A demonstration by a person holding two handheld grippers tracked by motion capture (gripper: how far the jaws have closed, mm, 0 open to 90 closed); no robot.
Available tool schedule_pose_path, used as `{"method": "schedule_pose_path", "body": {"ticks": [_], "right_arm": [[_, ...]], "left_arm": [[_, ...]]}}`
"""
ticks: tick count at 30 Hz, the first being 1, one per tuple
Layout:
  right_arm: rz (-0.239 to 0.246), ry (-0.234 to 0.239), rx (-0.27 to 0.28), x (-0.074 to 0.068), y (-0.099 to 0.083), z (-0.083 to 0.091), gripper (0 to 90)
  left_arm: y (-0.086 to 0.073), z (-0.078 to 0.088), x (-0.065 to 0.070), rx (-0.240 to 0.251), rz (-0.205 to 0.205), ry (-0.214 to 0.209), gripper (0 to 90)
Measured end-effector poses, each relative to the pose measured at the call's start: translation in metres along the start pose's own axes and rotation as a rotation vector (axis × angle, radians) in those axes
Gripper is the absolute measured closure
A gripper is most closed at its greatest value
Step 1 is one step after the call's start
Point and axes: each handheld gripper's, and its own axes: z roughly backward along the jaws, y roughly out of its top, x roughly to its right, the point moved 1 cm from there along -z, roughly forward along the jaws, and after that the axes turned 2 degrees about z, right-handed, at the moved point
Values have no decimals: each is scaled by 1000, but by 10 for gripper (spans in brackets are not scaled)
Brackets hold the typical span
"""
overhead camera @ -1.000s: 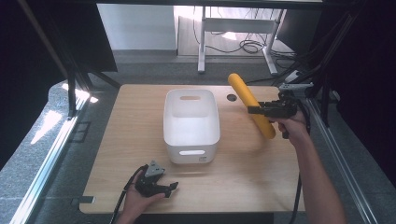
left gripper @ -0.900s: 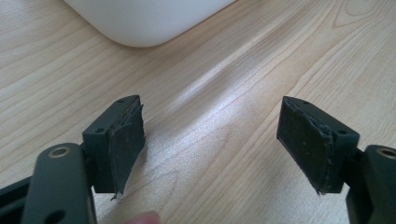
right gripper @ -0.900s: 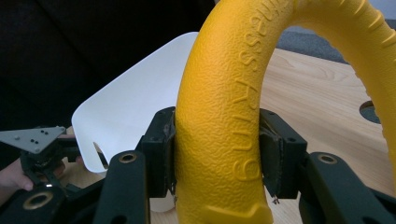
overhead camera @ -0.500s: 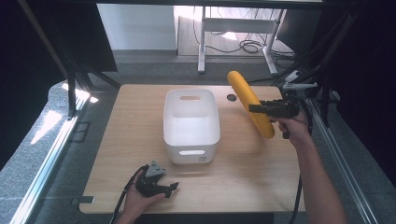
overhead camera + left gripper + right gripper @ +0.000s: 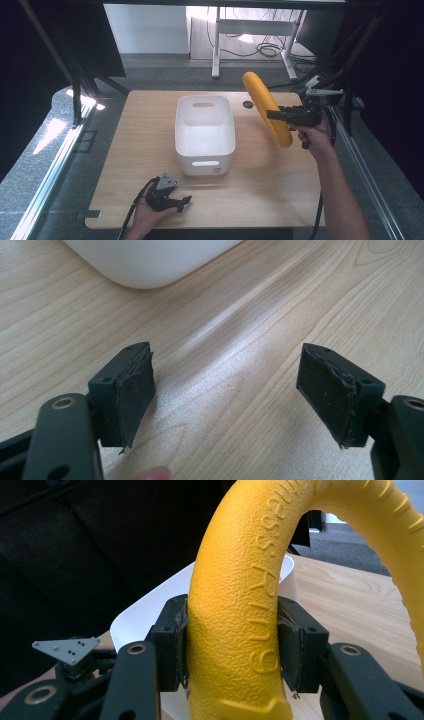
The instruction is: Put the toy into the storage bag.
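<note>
Yellow ring (image 5: 266, 106) sits right of centre in the high view, clamped by the right gripper (image 5: 280, 114) above the table (image 5: 280, 200), just right of the white bin (image 5: 204, 132); the left gripper (image 5: 172, 199) rests low at the bottom. Left gripper view: its 2 jaws stand wide apart over bare wood, the bin (image 5: 150, 260) at the top edge. Right gripper view: both pads press the ring (image 5: 240, 610) at centre.

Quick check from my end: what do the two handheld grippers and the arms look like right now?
Both grippers are black with two flat, rubber-padded jaws. The left gripper carries a grey three-cornered plate and trails a black cable. The right gripper is a long black body. Forearms are bare, no sleeves.
</note>
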Motion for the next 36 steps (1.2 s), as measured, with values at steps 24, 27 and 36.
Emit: {"method": "schedule_pose_path", "body": {"ticks": [24, 27, 36], "right_arm": [[39, 40, 60, -20, 9, 2, 525], [40, 35, 74, -22, 10, 3, 525], [47, 53, 83, -28, 10, 3, 524]], "left_arm": [[0, 0, 1, -3, -6, -5, 232], [0, 0, 1, -3, -6, -5, 232], [0, 0, 1, -4, 0, -2, 232]]}}
